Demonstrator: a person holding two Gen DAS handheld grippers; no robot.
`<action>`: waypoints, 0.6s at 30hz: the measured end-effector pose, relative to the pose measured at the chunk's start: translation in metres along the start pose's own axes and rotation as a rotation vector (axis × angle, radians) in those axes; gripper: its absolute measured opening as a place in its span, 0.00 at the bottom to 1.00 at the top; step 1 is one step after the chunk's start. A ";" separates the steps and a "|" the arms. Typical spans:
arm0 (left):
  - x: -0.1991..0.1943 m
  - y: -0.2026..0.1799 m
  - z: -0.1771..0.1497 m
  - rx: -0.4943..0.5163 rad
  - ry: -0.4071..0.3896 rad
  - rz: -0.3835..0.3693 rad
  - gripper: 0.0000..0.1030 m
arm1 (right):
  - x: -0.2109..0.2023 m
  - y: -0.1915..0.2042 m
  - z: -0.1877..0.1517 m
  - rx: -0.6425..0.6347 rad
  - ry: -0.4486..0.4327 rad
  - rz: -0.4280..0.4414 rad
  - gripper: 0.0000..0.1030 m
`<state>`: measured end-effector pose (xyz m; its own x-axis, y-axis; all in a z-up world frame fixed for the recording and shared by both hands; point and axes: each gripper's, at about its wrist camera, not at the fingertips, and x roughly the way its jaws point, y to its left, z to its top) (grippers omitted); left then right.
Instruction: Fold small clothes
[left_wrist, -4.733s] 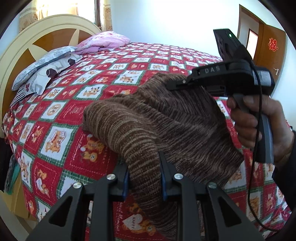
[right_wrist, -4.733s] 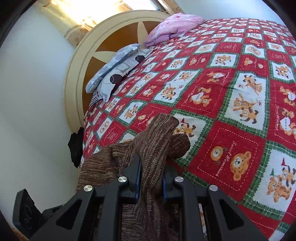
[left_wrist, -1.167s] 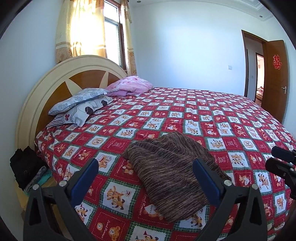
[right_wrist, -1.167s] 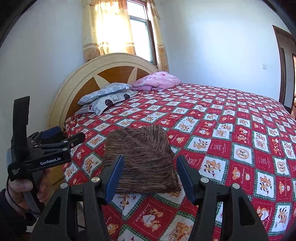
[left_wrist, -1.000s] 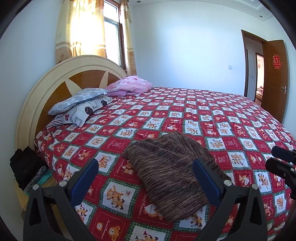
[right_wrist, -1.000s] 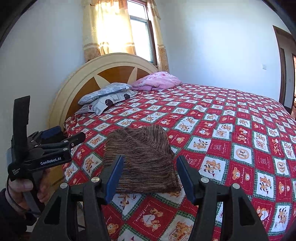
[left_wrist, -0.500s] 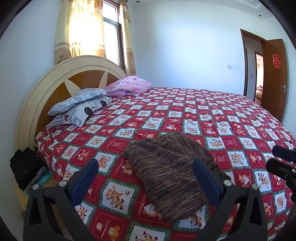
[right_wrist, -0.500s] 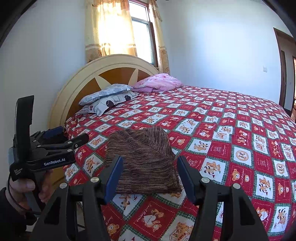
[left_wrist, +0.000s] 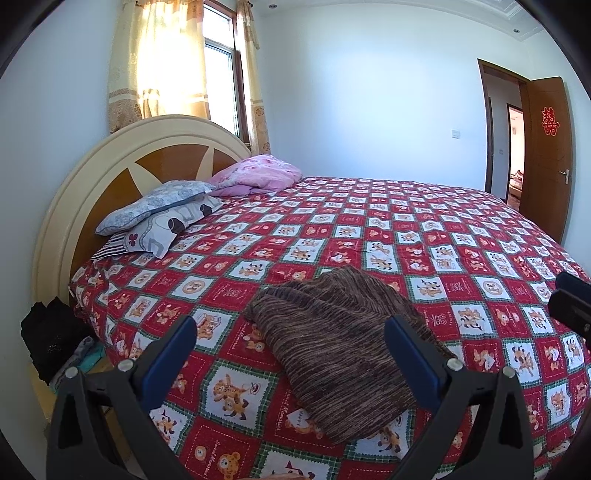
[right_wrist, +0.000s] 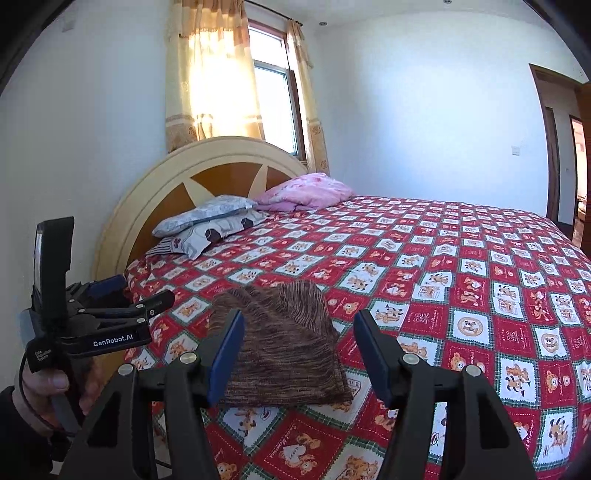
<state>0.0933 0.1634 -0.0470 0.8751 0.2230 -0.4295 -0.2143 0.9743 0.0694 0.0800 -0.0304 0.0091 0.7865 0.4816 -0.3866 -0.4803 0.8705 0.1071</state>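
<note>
Sweater (left_wrist: 340, 343), brown knit, lies folded on the red checked bedspread (left_wrist: 424, 236), near the bed's near edge and well apart from the pillows (left_wrist: 159, 214). In the left wrist view its long axis runs from the upper left, toward the headboard (left_wrist: 122, 162) side, down to the lower right, toward the near edge; the far end is narrower and shows stacked folds, the near end is a broad flat hem. In the right wrist view the same piece (right_wrist: 280, 339) widens toward the camera, narrow end pointing away across the bed.

Left gripper (left_wrist: 288, 347) is held above and short of the cloth, jaws spread wide, blue pads bare, nothing between them. Right gripper (right_wrist: 299, 350) likewise stands with jaws well apart and holds nothing; the folded piece shows in the gap but is not touched.

Left gripper also appears in the right wrist view (right_wrist: 110, 317), beside the bed's edge, gripped by a hand (right_wrist: 48, 391). A pink quilt (left_wrist: 258, 177) lies beside the pillows. Dark clothing (left_wrist: 51, 332) sits on the floor by the headboard.
</note>
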 end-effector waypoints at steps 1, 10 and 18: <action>0.000 0.000 0.001 -0.002 0.004 0.003 1.00 | -0.001 0.000 0.000 0.002 -0.003 0.000 0.61; 0.004 0.004 0.001 -0.006 0.019 0.015 1.00 | -0.001 0.003 -0.002 -0.002 -0.001 0.006 0.62; 0.008 0.006 -0.001 -0.008 0.036 0.013 1.00 | 0.002 0.004 -0.004 -0.006 0.012 0.012 0.62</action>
<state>0.0990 0.1712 -0.0508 0.8562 0.2345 -0.4604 -0.2291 0.9710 0.0685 0.0780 -0.0263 0.0053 0.7761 0.4907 -0.3960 -0.4920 0.8641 0.1063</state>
